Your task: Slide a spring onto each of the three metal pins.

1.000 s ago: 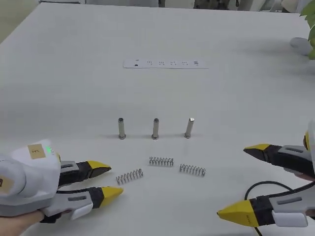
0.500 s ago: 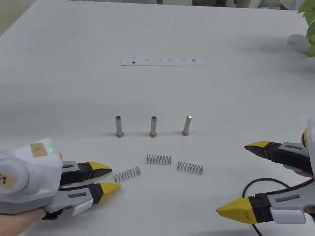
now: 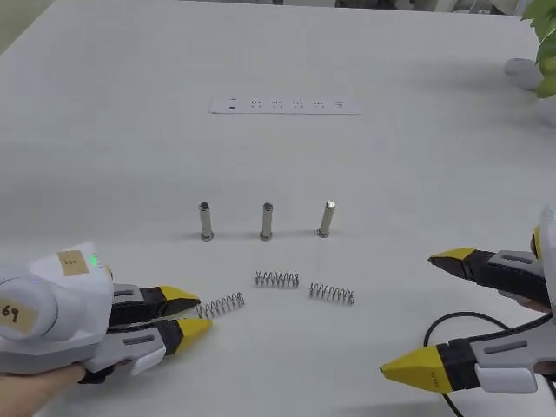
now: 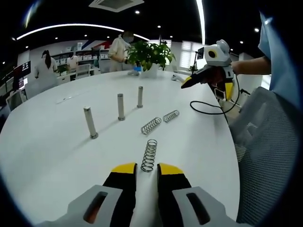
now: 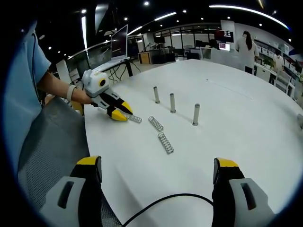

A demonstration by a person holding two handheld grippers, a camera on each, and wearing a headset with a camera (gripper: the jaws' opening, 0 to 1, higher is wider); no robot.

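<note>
Head view: the white table (image 3: 104, 130) has wide bare surface on every side of the work, and its near edge lies below the picture. Three metal pins (image 3: 267, 221) stand upright in a row mid-table. Three bare wire springs (image 3: 277, 279) lie flat just on the near side of them. A flat white strip (image 3: 285, 106) lies toward the far edge, its marks too small to read. The left gripper (image 3: 200, 313) sits low at the near left, its yellow tips just beside the leftmost spring. A label (image 3: 10, 313) on its body reads "69". The right gripper (image 3: 408, 314) is at the near right, well apart from the springs, a black cable (image 3: 447, 326) looping by it.

Left gripper view: the jaws stand close together with a slim gap, gripping nothing. One spring lies just ahead of the tips.

Right gripper view: the jaws are spread wide, with bare table between them and the springs and pins farther off.
</note>
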